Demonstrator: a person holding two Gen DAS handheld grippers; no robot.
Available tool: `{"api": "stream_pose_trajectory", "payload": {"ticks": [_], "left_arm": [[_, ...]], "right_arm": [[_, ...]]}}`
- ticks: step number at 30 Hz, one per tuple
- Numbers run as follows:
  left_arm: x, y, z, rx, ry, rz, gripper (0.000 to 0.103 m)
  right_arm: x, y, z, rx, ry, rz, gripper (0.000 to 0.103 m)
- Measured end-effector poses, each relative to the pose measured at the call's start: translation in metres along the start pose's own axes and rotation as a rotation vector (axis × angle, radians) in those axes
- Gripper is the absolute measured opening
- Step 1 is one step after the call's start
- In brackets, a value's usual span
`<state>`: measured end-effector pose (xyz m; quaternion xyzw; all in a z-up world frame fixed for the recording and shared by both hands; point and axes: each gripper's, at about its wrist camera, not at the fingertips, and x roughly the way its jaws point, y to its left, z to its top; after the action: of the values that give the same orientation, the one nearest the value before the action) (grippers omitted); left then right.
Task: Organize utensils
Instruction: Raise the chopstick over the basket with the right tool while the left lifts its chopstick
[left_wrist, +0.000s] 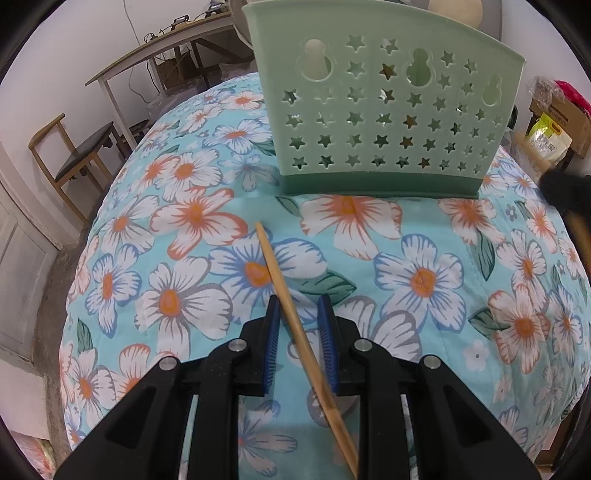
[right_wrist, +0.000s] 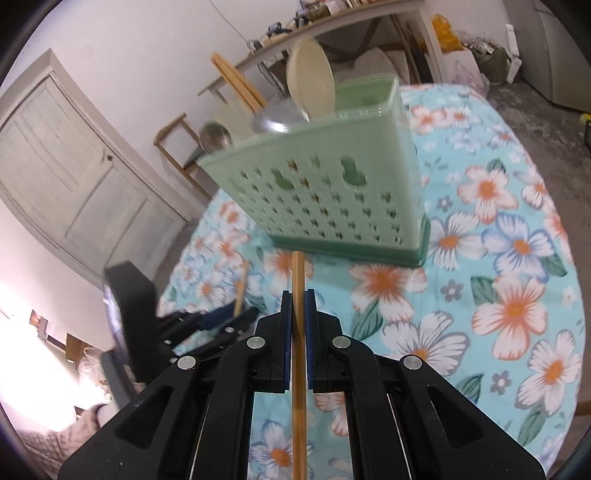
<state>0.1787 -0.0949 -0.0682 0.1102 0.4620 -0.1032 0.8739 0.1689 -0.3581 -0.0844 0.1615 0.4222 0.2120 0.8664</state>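
Right gripper (right_wrist: 297, 295) pinches a bamboo chopstick (right_wrist: 297, 343), its tip pointing toward 12 o'clock at the green utensil caddy (right_wrist: 332, 199) on the floral tablecloth (right_wrist: 517, 295). Inside the caddy stand a pale spoon (right_wrist: 311, 81), two metal spoons (right_wrist: 216, 137) and wooden chopsticks (right_wrist: 236, 83). Left gripper (left_wrist: 300, 306), its blue pads spread, straddles a second chopstick (left_wrist: 295, 317) lying on the cloth, slanting toward 11 o'clock, short of the caddy's star-punched wall (left_wrist: 384, 110).

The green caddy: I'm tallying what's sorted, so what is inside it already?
In the green caddy: two wooden chopsticks, a cream spoon and metal ladles. Their lower ends are hidden by its walls.
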Motion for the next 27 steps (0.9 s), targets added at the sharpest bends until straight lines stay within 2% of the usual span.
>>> {"api": "stream_pose_trajectory", "payload": {"ticks": [5,12,17,21,27], "left_arm": [[0.000,0.000,0.002,-0.001,0.003,0.004,0.021],[0.000,-0.002,0.001,0.009,-0.002,0.012,0.020],[0.000,0.000,0.003,-0.001,-0.006,0.004,0.013],[-0.002,0.005,0.005,-0.018,-0.013,-0.010,0.006],[-0.020,0.017,0.014,-0.059,-0.050,-0.067,0.005]], "right_arm": [[-0.023,0.010,0.015,-0.020,-0.049,0.012,0.005],[-0.032,0.018,0.028,-0.018,-0.091,0.026,0.005],[-0.030,0.019,0.032,-0.006,-0.094,0.035,0.005],[-0.032,0.018,0.034,0.000,-0.105,0.036,0.005],[-0.051,0.015,0.040,0.018,-0.165,0.044,0.005]]}}
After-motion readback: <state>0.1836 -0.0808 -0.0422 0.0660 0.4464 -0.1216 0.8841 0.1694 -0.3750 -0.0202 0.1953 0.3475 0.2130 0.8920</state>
